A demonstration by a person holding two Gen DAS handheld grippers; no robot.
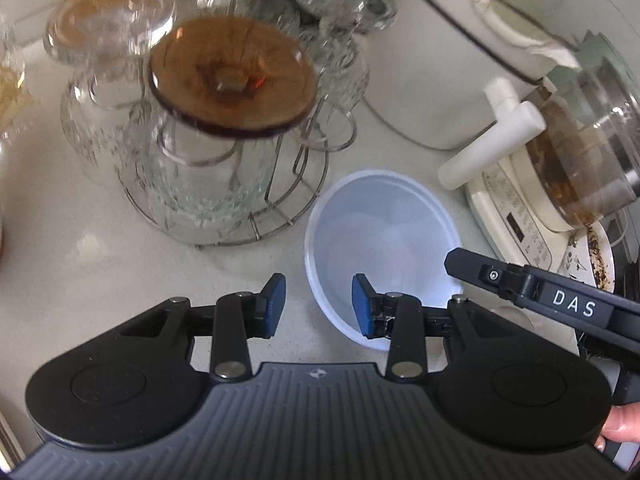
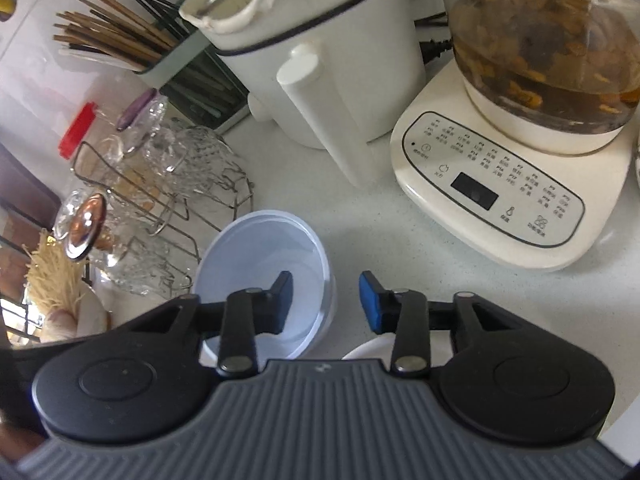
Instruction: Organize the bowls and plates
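Left wrist view: my left gripper point(image 1: 318, 306) straddles the near-left rim of the white bowl point(image 1: 384, 232) at lower centre, fingers part open and empty; right gripper point(image 2: 326, 304) likewise on its right rim. Risk — uneven closing tips it toward the glass rack point(image 1: 224, 184).

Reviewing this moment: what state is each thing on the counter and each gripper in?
plastic bowl: upright, empty, straddled at its rim by both grippers.
left gripper: open, not yet gripping.
right gripper: open, not yet gripping.
glass cups: upside down on the wire rack.
glass kettle: holds brown tea, seated on its base.
white pot: upright.
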